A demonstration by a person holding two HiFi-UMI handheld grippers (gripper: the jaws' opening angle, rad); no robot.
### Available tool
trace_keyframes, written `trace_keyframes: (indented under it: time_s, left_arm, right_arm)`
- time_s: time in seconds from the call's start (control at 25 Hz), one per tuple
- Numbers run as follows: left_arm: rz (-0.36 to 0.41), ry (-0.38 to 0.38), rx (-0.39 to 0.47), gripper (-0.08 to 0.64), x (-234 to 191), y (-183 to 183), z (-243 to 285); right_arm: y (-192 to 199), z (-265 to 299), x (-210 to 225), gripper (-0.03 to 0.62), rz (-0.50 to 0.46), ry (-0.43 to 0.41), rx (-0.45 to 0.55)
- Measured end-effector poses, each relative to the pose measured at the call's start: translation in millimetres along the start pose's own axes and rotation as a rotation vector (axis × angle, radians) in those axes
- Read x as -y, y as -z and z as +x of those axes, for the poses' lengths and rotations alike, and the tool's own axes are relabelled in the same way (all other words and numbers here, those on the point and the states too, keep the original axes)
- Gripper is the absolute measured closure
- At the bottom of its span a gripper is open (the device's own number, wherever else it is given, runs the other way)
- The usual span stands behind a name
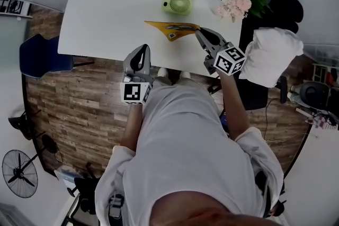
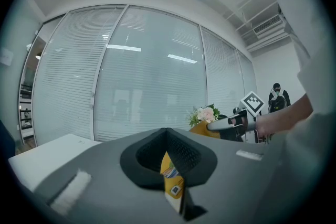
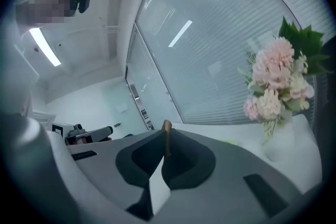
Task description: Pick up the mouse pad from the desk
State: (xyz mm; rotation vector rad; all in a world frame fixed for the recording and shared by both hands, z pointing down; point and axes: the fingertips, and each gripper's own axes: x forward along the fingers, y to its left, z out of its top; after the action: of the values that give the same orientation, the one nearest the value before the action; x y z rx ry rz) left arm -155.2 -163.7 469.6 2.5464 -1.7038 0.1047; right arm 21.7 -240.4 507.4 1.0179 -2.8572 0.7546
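Note:
The yellow mouse pad (image 1: 172, 28) hangs above the white desk (image 1: 106, 8), gripped at its right corner. My right gripper (image 1: 200, 34) is shut on it. In the right gripper view the pad's thin edge (image 3: 167, 136) stands upright between the jaws of that gripper (image 3: 166, 157). My left gripper (image 1: 143, 49) is at the desk's front edge, left of the pad and apart from it, fingers together. The left gripper view shows the lifted pad (image 2: 201, 129) in the right gripper (image 2: 212, 126), and a strip of yellow print in the slit of the left gripper (image 2: 168, 165).
A green desk fan (image 1: 178, 3) stands just behind the pad. A vase of pink flowers (image 1: 235, 0) is at the desk's right end. A blue chair (image 1: 39, 55) is left of the desk, and a white cushion (image 1: 273, 55) lies on a black chair to the right.

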Motion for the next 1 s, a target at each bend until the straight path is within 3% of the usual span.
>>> trace_keyframes:
  time_s: [0.28, 0.52, 1.0]
  left_arm:
    - [0.049, 0.031, 0.029, 0.574, 1.3, -23.2, 21.6]
    - [0.052, 0.07, 0.102, 0.574, 7.9, -63.2, 34.2]
    - [0.068, 0.162, 0.176, 0.572, 27.1, -116.4, 46.3]
  right_arm:
    - [-69.9, -17.8, -15.6, 0.565, -0.134, 0.046, 0.126]
    - [-128.1, -35.0, -44.6, 0.565, -0.324, 0.106, 0.212]
    - [-191.4, -71.1, -109.4, 0.565, -0.586, 0.219, 0.341]
